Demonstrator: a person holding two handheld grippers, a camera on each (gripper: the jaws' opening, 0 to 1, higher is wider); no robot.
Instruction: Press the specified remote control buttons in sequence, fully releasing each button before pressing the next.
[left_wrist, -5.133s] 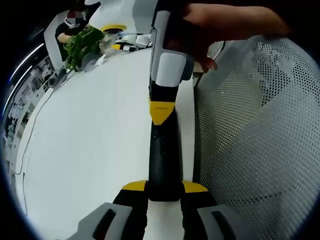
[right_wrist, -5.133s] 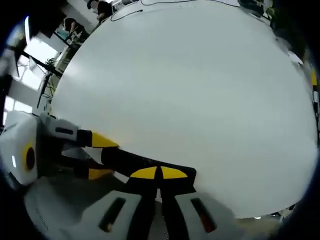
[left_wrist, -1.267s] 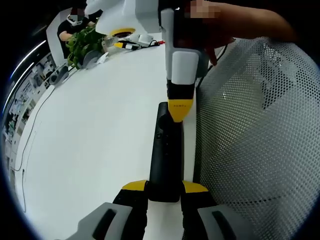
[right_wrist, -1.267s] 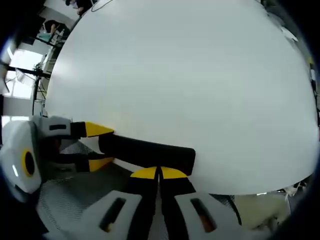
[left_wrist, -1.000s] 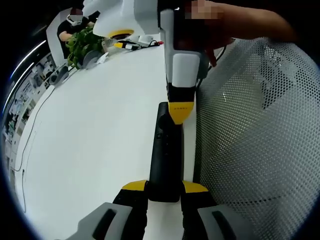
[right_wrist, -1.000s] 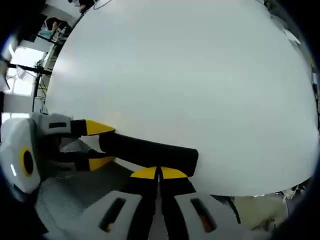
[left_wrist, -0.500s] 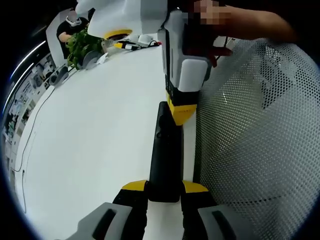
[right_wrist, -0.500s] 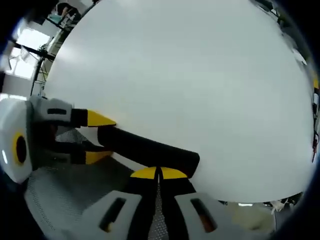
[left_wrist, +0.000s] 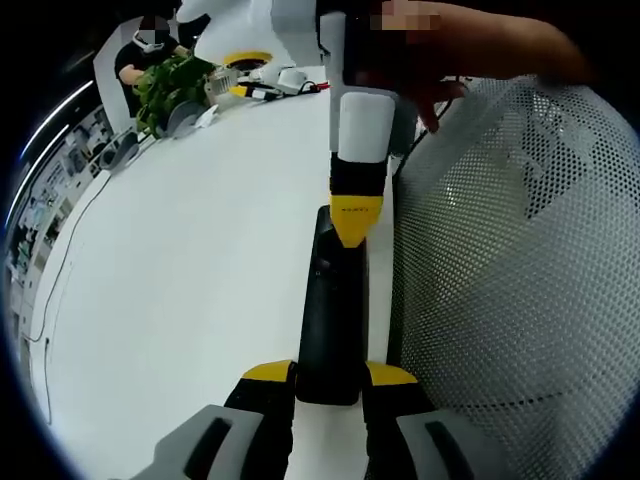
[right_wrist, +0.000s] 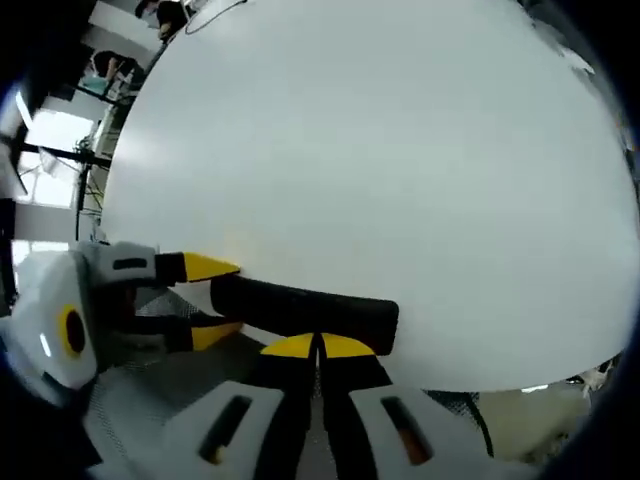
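**Remote clamped in the left claw, right claw tip on its far end**

The black remote (left_wrist: 330, 300) lies lengthwise up the middle of the left gripper view, its near end pinched between the left claw's (left_wrist: 330, 372) yellow-tipped jaws at 6 o'clock, so that claw is holding it. It sits over the white table (left_wrist: 180, 260), right by the table's edge. The right claw (left_wrist: 355, 215) comes down from 12 o'clock with a hand (left_wrist: 470, 50) on it, yellow tip on the remote's far end.

What this view has that the other doesn't: a mesh chair back (left_wrist: 510, 270) at 3 o'clock, and a green plant (left_wrist: 165, 85) plus some clutter up at 11 o'clock.

The right gripper view gives the side angle: the remote (right_wrist: 305, 305) runs across, the left claw (right_wrist: 205, 300) gripping it from 9 o'clock, and the right claw (right_wrist: 320, 348) has its jaws pressed together with no gap, tips against the remote's end. Beyond is bare table (right_wrist: 400, 150).

Compared with half a second ago, the right claw has turned back to show its narrow face, and its tip sits about where it was. The remote hasn't budged in the left claw.
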